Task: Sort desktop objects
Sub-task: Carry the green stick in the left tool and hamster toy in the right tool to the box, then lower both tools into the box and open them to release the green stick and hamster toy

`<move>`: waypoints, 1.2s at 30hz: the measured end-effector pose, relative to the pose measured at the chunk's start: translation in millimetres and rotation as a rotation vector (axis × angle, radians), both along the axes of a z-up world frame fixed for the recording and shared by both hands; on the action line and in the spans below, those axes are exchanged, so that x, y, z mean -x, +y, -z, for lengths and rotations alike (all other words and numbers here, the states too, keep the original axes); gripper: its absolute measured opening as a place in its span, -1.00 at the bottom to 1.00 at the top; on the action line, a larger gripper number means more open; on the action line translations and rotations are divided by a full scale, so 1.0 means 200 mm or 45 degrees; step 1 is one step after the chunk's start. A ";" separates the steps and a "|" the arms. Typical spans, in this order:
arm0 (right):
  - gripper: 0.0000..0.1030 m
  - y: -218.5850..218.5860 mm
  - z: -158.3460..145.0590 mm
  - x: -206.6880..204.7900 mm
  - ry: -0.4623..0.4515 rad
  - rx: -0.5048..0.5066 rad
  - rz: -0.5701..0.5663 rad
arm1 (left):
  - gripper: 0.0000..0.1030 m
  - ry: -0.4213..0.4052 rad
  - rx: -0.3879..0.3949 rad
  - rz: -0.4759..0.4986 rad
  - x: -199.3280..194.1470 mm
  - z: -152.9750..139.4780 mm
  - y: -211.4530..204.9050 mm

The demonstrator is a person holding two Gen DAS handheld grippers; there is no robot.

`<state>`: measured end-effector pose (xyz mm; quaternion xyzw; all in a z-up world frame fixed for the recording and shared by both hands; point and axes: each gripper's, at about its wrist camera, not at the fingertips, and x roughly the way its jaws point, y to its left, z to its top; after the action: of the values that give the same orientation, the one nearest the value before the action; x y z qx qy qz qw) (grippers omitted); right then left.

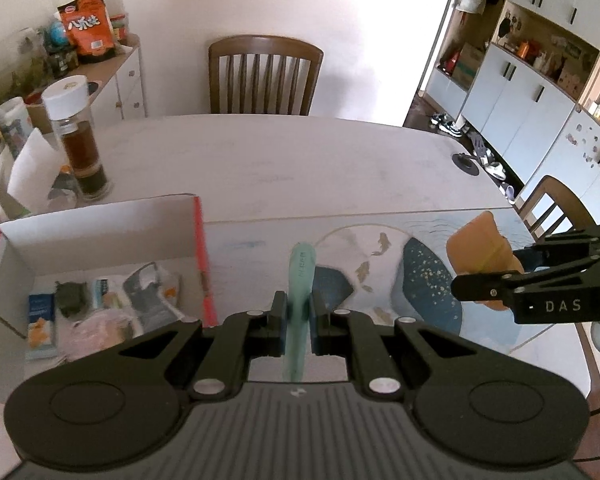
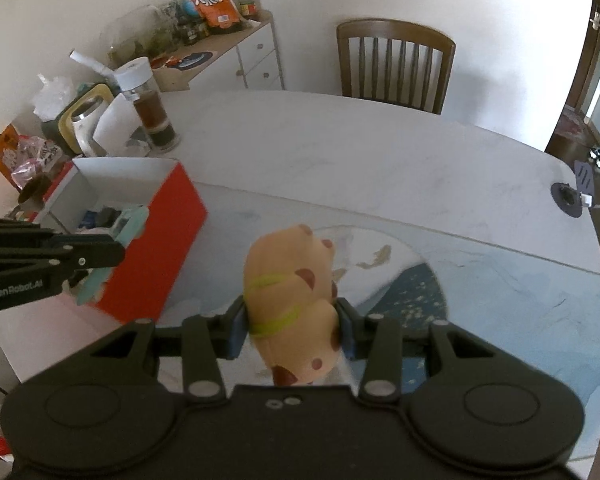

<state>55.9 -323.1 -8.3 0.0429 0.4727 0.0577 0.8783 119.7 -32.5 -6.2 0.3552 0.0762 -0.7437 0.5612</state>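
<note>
So the left gripper point(image 1: 298, 312) has its fingers clamped tight on a flat mint-green piece point(image 1: 300, 280), held edge-on and sticking out past the tips, up off the worktop point(image 1: 300, 160). The right gripper point(image 2: 292, 320) has its fingers squeezed onto a tan plush toy point(image 2: 288, 280) with brown spots and a yellow-green band around it, also lifted clear of the surface. Both hang over the blue fish-pattern mat point(image 1: 420, 280). Just to the left sits the red box point(image 2: 156, 248), white inside, with a few packets and a small dark item lying on its bottom. Behind the box stands a bottle point(image 1: 78, 136) with a white cap and dark liquid. 2 wooden chairs are at the worktop, 1 on the far side point(image 1: 264, 76).
</note>
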 end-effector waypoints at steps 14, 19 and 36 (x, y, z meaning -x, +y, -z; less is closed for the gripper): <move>-0.15 0.51 -0.04 -0.06 -0.010 0.007 -0.085 | -0.82 -0.006 0.011 -0.039 -0.43 -0.17 0.02; -0.15 0.67 -0.04 -0.10 -0.013 -0.002 -0.120 | -0.82 -0.001 0.011 -0.068 -0.60 -0.23 0.00; -0.15 1.11 0.04 -0.35 0.010 0.009 -0.193 | -0.82 -0.014 -0.024 -0.172 -0.98 -0.32 -0.22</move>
<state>126.1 -101.6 -17.0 0.0042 0.4783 0.1223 0.8696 316.2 -77.3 56.8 0.3587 0.1037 -0.7014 0.6071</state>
